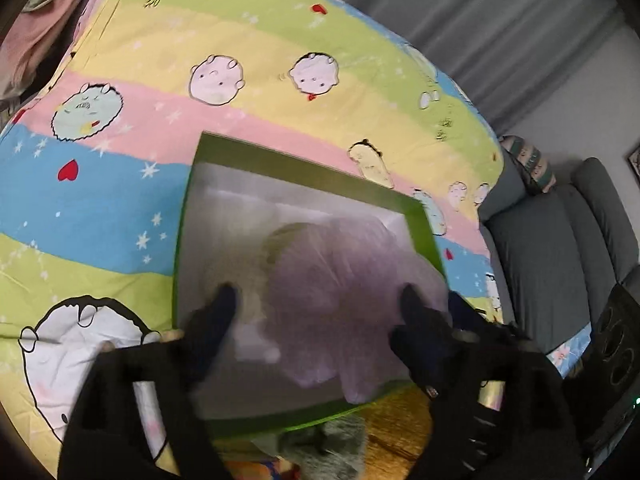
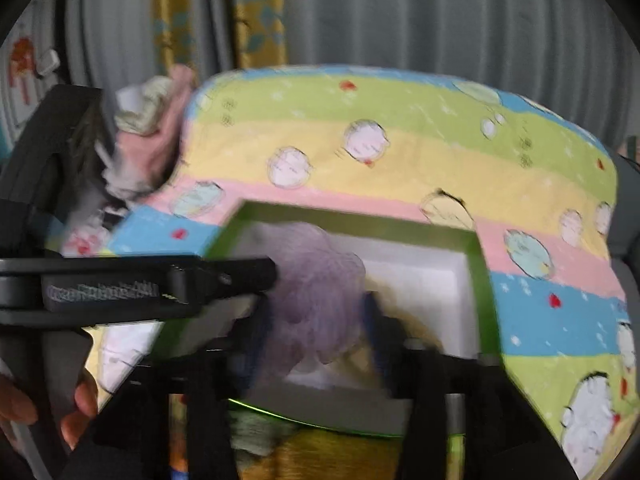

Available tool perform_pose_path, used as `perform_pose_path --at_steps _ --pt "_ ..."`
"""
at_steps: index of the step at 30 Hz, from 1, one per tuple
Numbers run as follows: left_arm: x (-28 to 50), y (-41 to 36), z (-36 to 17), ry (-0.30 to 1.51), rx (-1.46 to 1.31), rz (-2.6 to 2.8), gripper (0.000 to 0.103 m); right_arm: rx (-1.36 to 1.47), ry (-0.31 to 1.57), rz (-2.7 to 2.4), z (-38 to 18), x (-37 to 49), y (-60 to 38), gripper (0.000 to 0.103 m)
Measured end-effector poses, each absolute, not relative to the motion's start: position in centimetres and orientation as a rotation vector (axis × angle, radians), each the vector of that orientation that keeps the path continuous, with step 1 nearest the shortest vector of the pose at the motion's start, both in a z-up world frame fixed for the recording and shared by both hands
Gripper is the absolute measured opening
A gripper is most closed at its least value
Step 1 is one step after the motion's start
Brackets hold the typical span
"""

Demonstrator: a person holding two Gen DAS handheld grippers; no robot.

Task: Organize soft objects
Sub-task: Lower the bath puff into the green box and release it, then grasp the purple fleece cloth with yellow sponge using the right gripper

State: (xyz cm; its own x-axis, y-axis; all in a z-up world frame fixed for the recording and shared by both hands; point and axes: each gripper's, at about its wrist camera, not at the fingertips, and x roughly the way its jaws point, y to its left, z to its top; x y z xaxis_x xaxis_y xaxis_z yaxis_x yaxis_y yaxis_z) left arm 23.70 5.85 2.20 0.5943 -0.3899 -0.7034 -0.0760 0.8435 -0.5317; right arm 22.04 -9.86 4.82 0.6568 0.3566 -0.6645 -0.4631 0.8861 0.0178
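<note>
Lilac mesh pouf, blurred, inside green box with white lining, over a pale yellowish item. Box on striped cartoon quilt, near its front edge. Left gripper: jaws released, spread wide, one finger each side of pouf, pads clear of it. Right gripper: jaws parted, straddling pouf; contact not discernible through blur. Pink clothing heaped at quilt's far left corner. Grey sofa to the right. Grey curtain behind.
</note>
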Motion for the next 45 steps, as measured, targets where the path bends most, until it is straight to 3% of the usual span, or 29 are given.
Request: perform_pose_path --at_steps 3,7,14,21,25,31,39,45 --pt "23.5 6.2 1.8 0.939 -0.548 -0.181 0.091 -0.127 0.732 0.465 4.3 22.0 -11.6 0.065" --pt "22.2 6.5 2.3 0.938 -0.545 -0.178 0.102 -0.072 0.724 0.437 4.6 20.9 -14.6 0.065" --pt "18.4 5.9 4.2 0.895 -0.480 -0.161 0.102 -0.015 0.684 0.409 6.1 17.2 -18.8 0.074" --pt "13.1 3.8 5.6 0.817 -0.324 -0.100 0.102 0.006 0.653 0.422 6.8 12.5 -20.5 0.074" --pt "9.9 2.6 5.9 0.760 -0.221 -0.056 0.102 -0.024 0.622 0.435 6.5 9.1 -20.3 0.081" --pt "6.2 2.7 4.5 0.725 -0.197 -0.047 0.102 -0.065 0.572 0.420 5.3 4.5 -20.0 0.081" --pt "5.1 3.4 0.3 0.787 -0.252 -0.255 0.102 -0.006 0.653 0.390 2.0 2.5 -22.0 0.081" --pt "4.4 -0.9 -0.6 0.846 -0.125 -0.456 0.102 0.284 0.753 0.471 0.2 4.1 -24.8 0.081"
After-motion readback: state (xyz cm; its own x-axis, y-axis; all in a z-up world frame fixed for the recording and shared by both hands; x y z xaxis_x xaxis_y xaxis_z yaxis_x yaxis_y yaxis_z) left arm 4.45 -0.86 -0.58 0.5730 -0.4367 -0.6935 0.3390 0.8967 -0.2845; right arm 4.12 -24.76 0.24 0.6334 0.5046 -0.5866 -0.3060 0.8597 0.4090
